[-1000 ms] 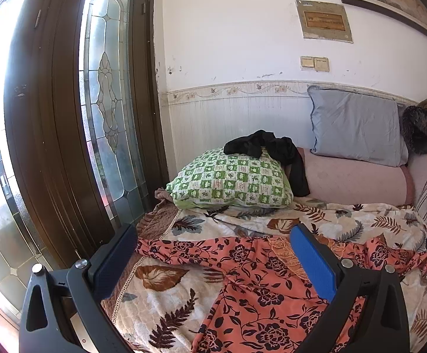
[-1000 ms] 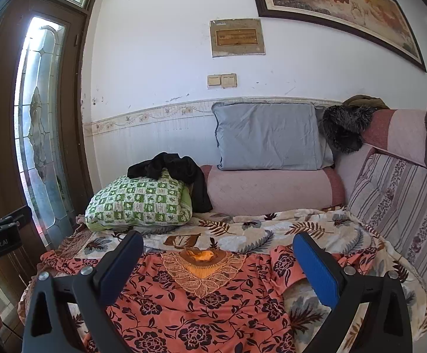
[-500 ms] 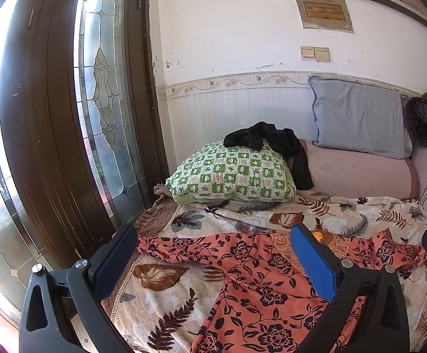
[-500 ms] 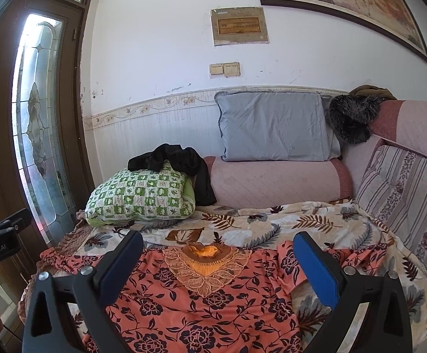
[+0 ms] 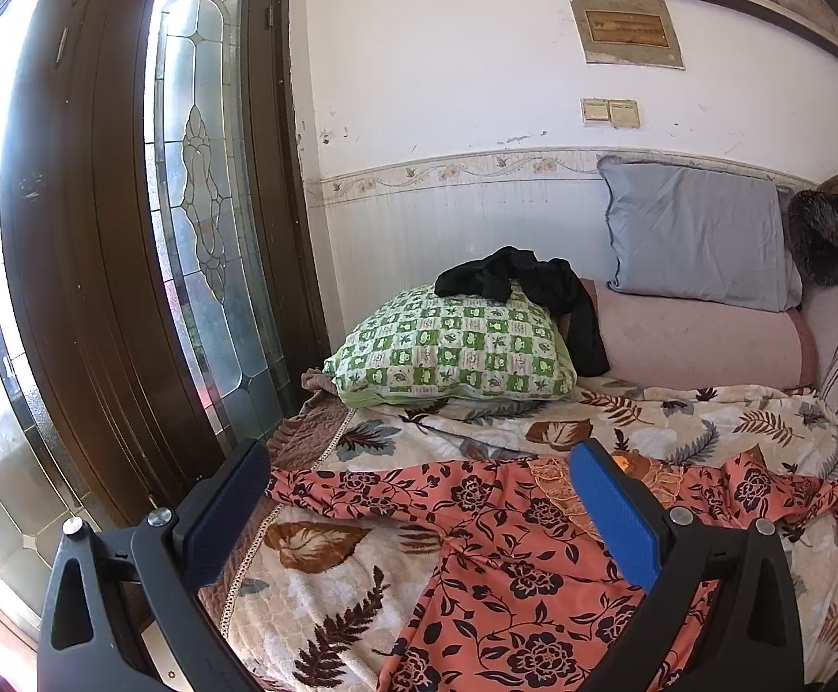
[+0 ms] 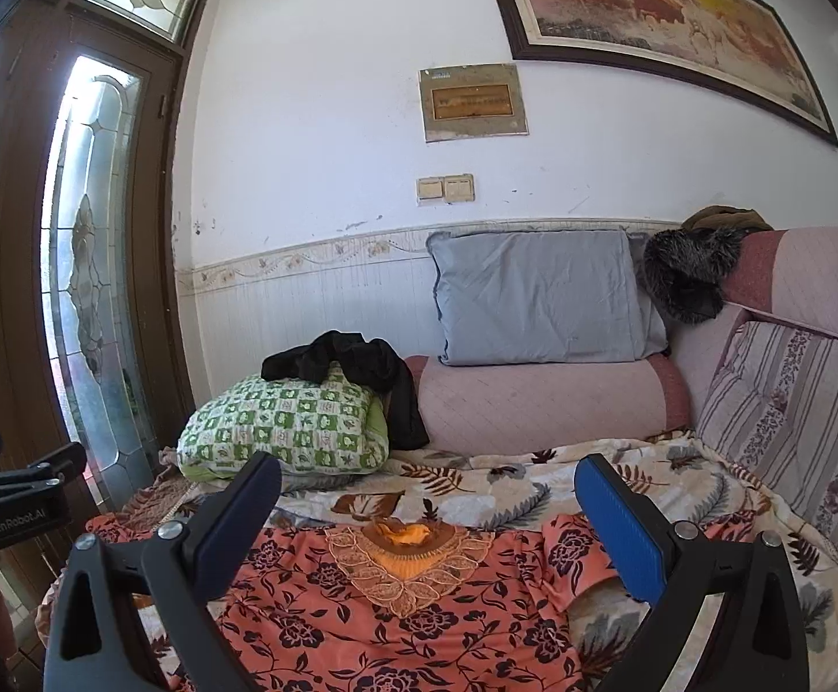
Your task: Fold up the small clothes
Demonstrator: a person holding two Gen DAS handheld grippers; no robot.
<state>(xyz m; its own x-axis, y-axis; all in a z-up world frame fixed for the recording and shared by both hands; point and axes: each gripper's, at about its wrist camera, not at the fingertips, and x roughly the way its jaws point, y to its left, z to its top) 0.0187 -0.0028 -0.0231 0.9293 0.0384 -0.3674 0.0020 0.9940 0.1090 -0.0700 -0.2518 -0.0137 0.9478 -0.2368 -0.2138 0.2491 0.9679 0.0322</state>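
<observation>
Orange floral garment (image 6: 372, 611) flat on the leaf-print blanket (image 6: 534, 490), between wide-apart jaws.

Daylight is pouring through the leaded glass door (image 5: 199, 219) in its dark wooden frame (image 5: 101, 288), washing out at the far left. The white wall (image 6: 332, 115) is showing scuffs above a floral border strip (image 6: 315, 256). A framed painting (image 6: 649, 17) is hanging high, with a small panel, possibly a fuse box (image 6: 473, 101), and light switches (image 6: 446, 188) sitting below.
</observation>
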